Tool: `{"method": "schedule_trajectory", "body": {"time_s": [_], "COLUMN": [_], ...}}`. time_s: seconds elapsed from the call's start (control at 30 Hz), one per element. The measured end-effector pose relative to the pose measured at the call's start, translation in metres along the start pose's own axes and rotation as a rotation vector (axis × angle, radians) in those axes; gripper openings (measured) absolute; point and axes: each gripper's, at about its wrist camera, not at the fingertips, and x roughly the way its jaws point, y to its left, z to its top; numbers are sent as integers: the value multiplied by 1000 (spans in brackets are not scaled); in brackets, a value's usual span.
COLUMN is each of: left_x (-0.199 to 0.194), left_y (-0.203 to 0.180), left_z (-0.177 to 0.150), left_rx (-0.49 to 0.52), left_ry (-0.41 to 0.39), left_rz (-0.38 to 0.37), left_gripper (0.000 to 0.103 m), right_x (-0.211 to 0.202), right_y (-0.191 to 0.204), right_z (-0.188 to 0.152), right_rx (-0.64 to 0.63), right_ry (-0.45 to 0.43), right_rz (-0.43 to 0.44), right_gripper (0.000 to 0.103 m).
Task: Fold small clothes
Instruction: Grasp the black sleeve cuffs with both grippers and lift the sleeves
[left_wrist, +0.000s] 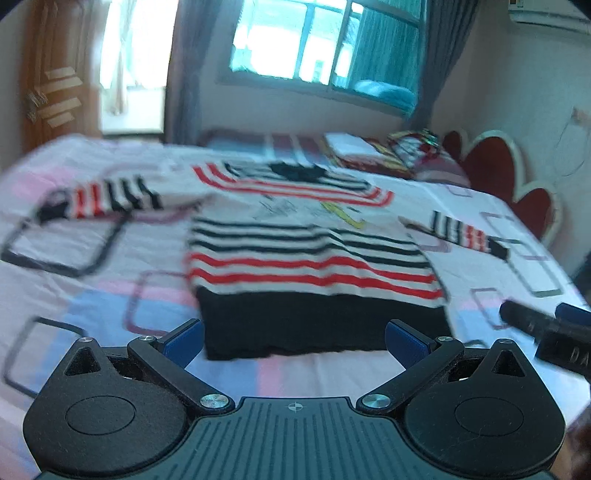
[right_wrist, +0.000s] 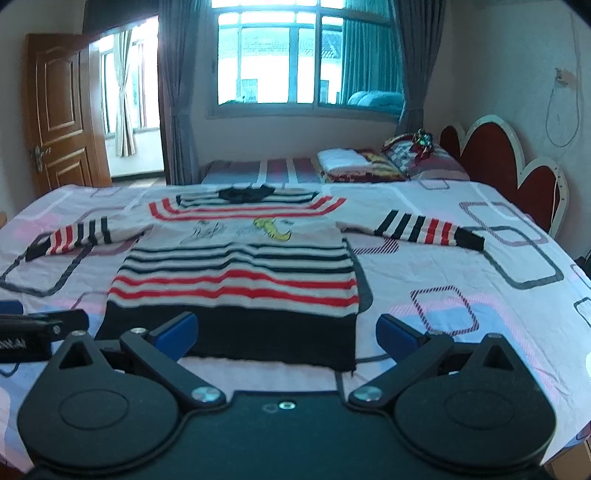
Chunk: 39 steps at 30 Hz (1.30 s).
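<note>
A small striped sweater lies flat on the bed with both sleeves spread out; it has red and black stripes, a black hem and a yellow print on the chest. It also shows in the left wrist view, blurred. My left gripper is open and empty, just in front of the black hem. My right gripper is open and empty, also at the hem, its jaws wide apart. The left gripper shows at the left edge of the right wrist view, and the right gripper at the right edge of the left wrist view.
The bed sheet is pink and white with square outlines. Folded blankets and pillows lie at the far end. A red headboard stands at the right. A wooden door is at the far left.
</note>
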Motion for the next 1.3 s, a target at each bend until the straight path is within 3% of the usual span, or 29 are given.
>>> {"method": "schedule_trajectory", "body": {"time_s": [0.07,0.2,0.37,0.6,0.67,0.7,0.73,0.83,0.97,1.1,1.17,1.3], "left_x": [10,34,80,166,192,203,215,244,271,292,299,308], "left_y": [1,-4,-4,-2,-6,-9,-13,-25,-38,-38,-35,-30], "left_z": [6,28,66,109,116,119,121,126,130,133,135,141], "left_rx": [-5,35,11,-45,-43,-40,-31,3,30,14,-4,-29], "left_ry": [5,-39,-64,-13,22,35,47,88,119,148,161,173], "left_rz": [-40,-35,14,90,110,116,119,122,117,112,108,103], "left_gripper": [103,103,103,103,103,103,103,103,103,103,103,103], "right_x": [4,32,84,196,234,254,275,325,362,380,386,383], "right_y": [-14,-63,-144,-257,-288,-303,-318,-355,-381,-388,-386,-390], "right_z": [3,18,45,69,68,65,61,45,31,27,29,31], "right_rx": [32,173,393,589,656,692,739,857,941,921,899,932], "right_ry": [-43,-39,-39,-94,-87,-70,-40,-10,-3,-45,-55,-66], "right_rz": [-35,-48,-42,-138,-150,-155,-163,-177,-182,-180,-194,-210], "right_gripper": [102,102,101,97,86,60,46,50,61,60,59,45]}}
